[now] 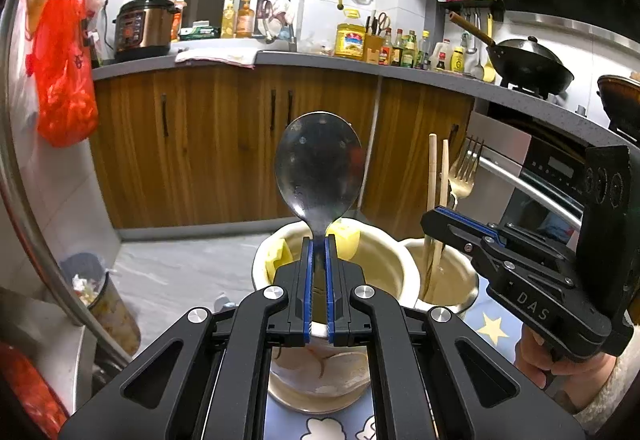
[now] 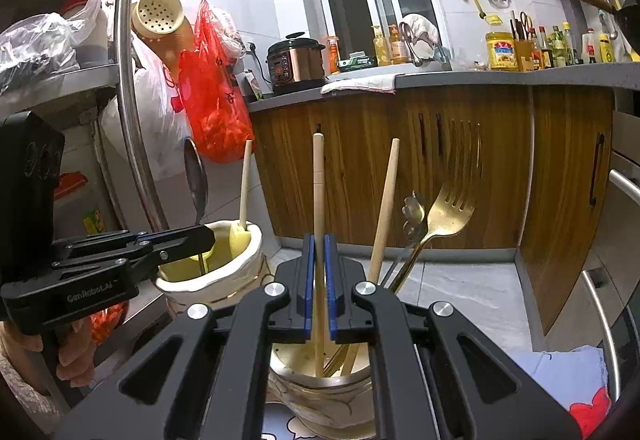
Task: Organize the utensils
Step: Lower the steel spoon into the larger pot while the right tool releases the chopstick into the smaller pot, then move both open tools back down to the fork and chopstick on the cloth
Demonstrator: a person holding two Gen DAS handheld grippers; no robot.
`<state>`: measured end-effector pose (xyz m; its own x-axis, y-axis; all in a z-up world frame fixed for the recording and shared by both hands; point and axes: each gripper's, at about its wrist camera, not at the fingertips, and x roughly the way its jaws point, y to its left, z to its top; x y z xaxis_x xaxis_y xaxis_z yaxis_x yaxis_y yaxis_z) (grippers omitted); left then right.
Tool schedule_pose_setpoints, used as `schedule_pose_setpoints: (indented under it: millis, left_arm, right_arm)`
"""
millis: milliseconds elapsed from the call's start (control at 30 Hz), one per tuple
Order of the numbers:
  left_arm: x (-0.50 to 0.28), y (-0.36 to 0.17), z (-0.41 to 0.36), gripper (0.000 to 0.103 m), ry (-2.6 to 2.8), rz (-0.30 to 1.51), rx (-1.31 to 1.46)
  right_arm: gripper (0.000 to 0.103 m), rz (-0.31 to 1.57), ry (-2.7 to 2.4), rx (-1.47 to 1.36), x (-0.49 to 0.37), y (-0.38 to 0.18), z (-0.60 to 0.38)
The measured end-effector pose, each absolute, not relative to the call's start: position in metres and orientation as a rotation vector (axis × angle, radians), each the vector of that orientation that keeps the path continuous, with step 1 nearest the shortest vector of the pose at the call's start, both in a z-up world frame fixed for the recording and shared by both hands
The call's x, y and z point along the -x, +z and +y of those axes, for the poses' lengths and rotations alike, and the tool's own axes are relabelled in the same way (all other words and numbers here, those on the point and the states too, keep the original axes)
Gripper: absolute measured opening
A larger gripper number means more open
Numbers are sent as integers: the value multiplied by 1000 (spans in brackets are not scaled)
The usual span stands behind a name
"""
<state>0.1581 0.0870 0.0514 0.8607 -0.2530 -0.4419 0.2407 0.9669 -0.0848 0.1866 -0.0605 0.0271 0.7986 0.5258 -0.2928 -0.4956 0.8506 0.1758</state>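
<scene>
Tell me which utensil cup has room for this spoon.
The left cup is roomier: open middle between the yellow pieces and far rim. The right cup, holding chopsticks and gold fork, is crowded.

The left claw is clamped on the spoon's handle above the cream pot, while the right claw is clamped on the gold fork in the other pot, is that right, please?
Not quite. The left claw does clamp the spoon above the cream pot, but the right claw is shut on a wooden chopstick, not the gold fork, which stands free in the other pot, as the right wrist view shows.
</scene>
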Motion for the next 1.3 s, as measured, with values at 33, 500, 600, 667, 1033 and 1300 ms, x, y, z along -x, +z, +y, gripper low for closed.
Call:
schedule_pose_setpoints:
  millis: [33,500,600,667,1033,1300]
  left_arm:
    - [-158,52,87,6,-257,466,26]
    - [-166,54,87,8,-232,457,34]
    - [-166,54,87,11,-235,455,31]
    - [-166,55,88,12,-237,455,32]
    - [-166,56,89,22,-257,456,53]
    - [-156,66,91,43,-279,474,62]
  right_arm:
    - [5,343,550,-92,-188,27,-59]
    - [6,397,561,-134,-207,19,-57]
    - [6,396,564,-137,-208,17,-57]
    - [6,395,563,-136,-208,18,-58]
    - [30,402,574,-157,-207,18,-61]
    - [46,426,574,-143,-193,26,-65]
